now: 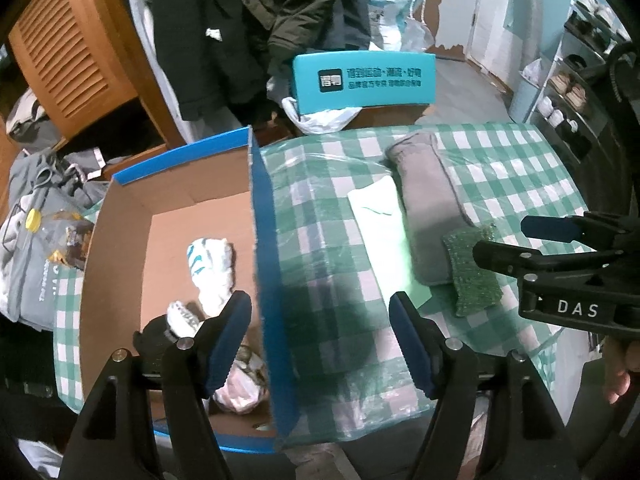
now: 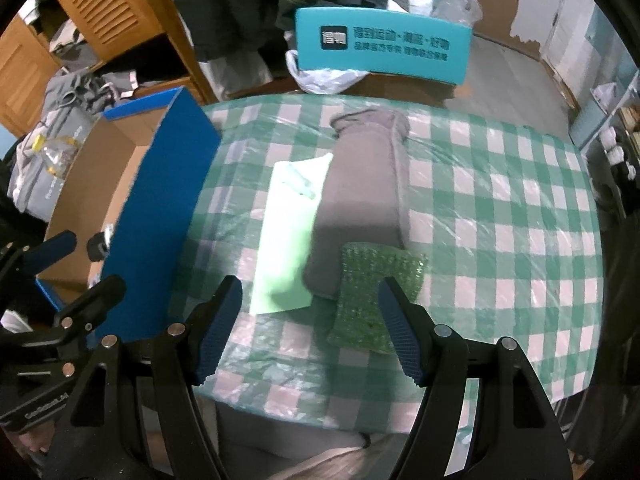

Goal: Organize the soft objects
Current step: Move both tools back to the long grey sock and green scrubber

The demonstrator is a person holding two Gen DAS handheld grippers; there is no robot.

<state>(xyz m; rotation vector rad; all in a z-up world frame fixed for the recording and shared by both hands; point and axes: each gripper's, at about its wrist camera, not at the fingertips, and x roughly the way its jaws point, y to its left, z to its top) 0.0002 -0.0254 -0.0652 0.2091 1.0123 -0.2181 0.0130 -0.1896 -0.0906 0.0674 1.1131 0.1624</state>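
Note:
On the green-checked tablecloth point(image 2: 500, 208) lie a folded grey cloth point(image 2: 360, 192), a pale green cloth point(image 2: 288, 232) beside it and a green scouring sponge point(image 2: 360, 292) at the grey cloth's near end. My right gripper point(image 2: 309, 292) hangs open over the sponge and the pale cloth, holding nothing. My left gripper point(image 1: 320, 308) is open and empty above the blue wall of a cardboard box point(image 1: 264, 240). Inside the box lie a white-and-teal sock point(image 1: 210, 268), a black-and-white piece point(image 1: 176, 320) and a pink piece point(image 1: 240, 388). The right gripper point(image 1: 504, 236) shows at the right of the left wrist view, by the sponge point(image 1: 472, 276).
A teal shoe box point(image 1: 360, 80) and a plastic bag point(image 1: 320, 120) sit beyond the table's far edge. Dark jackets point(image 1: 240, 20) hang behind, next to a wooden louvred cabinet point(image 1: 72, 60). Grey clothes point(image 1: 40, 220) are piled left of the box; a shoe rack point(image 1: 568, 100) stands far right.

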